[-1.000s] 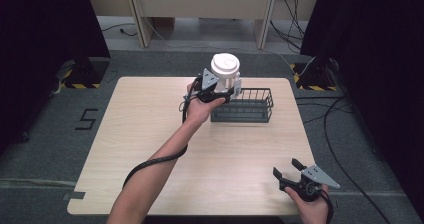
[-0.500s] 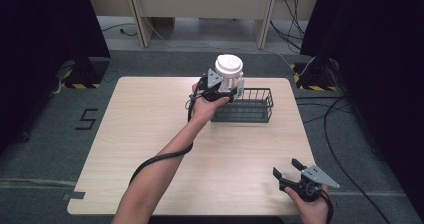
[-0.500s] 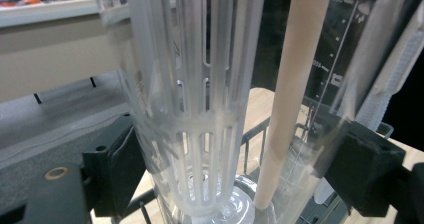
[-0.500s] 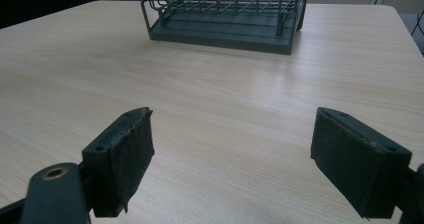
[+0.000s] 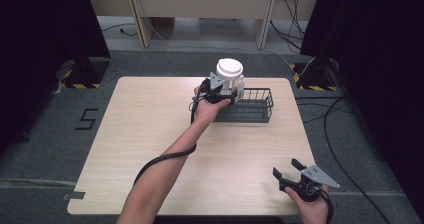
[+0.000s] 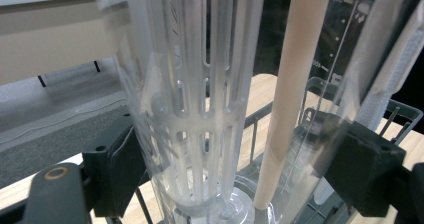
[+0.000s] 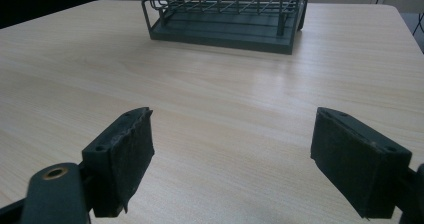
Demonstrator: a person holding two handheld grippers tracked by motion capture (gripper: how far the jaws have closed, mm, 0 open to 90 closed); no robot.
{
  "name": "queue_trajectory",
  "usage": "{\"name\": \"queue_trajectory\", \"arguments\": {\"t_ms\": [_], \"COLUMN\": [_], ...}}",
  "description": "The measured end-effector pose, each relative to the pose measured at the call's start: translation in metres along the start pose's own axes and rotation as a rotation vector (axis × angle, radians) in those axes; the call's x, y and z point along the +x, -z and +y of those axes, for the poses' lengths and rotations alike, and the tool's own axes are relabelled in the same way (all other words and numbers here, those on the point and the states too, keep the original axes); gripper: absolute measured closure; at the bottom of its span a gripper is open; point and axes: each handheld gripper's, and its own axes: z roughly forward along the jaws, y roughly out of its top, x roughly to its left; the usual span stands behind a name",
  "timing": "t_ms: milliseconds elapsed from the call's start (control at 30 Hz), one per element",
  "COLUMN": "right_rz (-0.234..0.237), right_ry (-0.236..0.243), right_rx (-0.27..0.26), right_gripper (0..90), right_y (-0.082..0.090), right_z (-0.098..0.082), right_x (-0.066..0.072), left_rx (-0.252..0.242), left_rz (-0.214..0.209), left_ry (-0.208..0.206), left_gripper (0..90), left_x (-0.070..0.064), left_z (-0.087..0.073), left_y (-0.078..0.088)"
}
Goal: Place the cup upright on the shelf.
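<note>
Your left hand-held gripper [image 5: 231, 93] is clamped on the clear jug [image 5: 231, 80], which sits between both jaw pads and carries a white lid [image 5: 229, 66]. The jug is held at the left end of the dark wire basket [image 5: 252, 107] on the worktop [image 5: 150, 129]. Your right hand-held gripper [image 5: 286, 168] rests near the worktop's front right edge, jaws spread apart, gripping nothing, well apart from the basket.

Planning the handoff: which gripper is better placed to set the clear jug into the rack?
Left. The left gripper already clamps the jug right over the rack. The right gripper sits open and empty near the table's front edge.
</note>
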Motion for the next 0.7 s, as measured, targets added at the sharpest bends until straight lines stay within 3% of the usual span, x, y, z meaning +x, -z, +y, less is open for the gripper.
{"name": "queue_trajectory", "arguments": {"t_ms": [700], "right_rz": [0.002], "right_ry": [0.002], "right_rx": [0.005], "right_gripper": [17.9], "right_y": [0.0], "right_z": [0.0], "right_x": [0.0], "left_rx": [0.045], "left_rz": [0.024], "left_ry": [0.014], "left_gripper": [17.6], "left_x": [-0.003], "left_z": [-0.015], "left_y": [-0.008]}}
